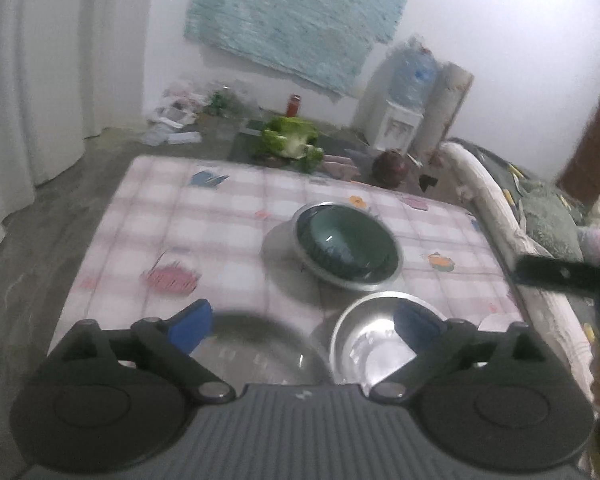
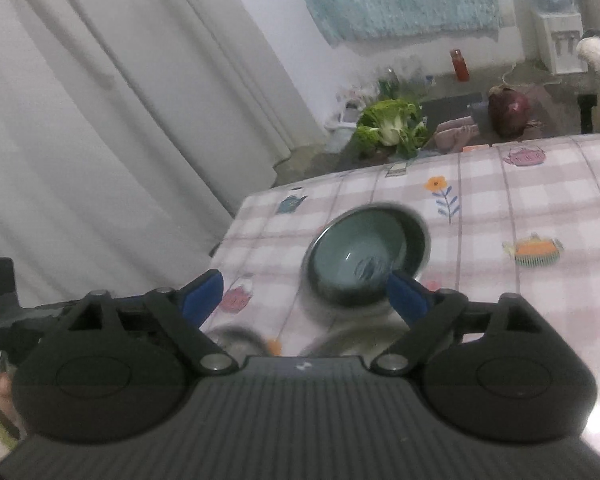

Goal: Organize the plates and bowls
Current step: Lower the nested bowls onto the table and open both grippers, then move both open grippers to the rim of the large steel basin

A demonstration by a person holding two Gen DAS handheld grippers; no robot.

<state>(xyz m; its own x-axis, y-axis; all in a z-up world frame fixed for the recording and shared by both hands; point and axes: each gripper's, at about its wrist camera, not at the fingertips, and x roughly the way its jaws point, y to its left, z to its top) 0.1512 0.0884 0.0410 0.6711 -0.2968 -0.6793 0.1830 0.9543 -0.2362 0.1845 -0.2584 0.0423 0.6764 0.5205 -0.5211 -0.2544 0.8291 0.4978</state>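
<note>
left wrist view: the left gripper (image 1: pixel 304 324) has its blue fingers (image 1: pixel 190 330) spread wide with nothing between them, hanging above the near edge of the bench (image 1: pixel 204 216) and its checked cloth.
what's under it: a shiny steel bowl (image 1: pixel 374 340) sits just below the right-hand finger, and beside it, lower left, there's a blurry round steel thing (image 1: pixel 256 348), plate or bowl, can't say which.
the stack: further back, about mid-bench, a green bowl (image 1: pixel 346 240) sits nested in a wider steel bowl (image 1: pixel 384 280). It looks off-centre, pushed toward the left rim.
risk here: honestly the whole shot is smeared, so I'd guess the hand is moving fast. If it dips, that right finger could clip the shiny bowl's rim and send it skating on the slick cloth.
other gripper: a dark bar at the right edge is probably the right gripper (image 1: pixel 560 276), close by, so the two could knock together.

right wrist view: the right gripper (image 2: pixel 306 300) also has fingers (image 2: pixel 204 296) wide apart and empty, above the bench (image 2: pixel 500 208).
the stack again: green bowl (image 2: pixel 356 254) inside the steel bowl (image 2: pixel 414 236), sitting fairly near the left edge of the bench.
risk here: a lopsided nest like that might rock or clatter if nudged, and a push left could take it off the edge onto the floor.
also: the left gripper (image 2: pixel 4 312) is right there at the left side of the shot, so crossing paths is my worry.
</note>
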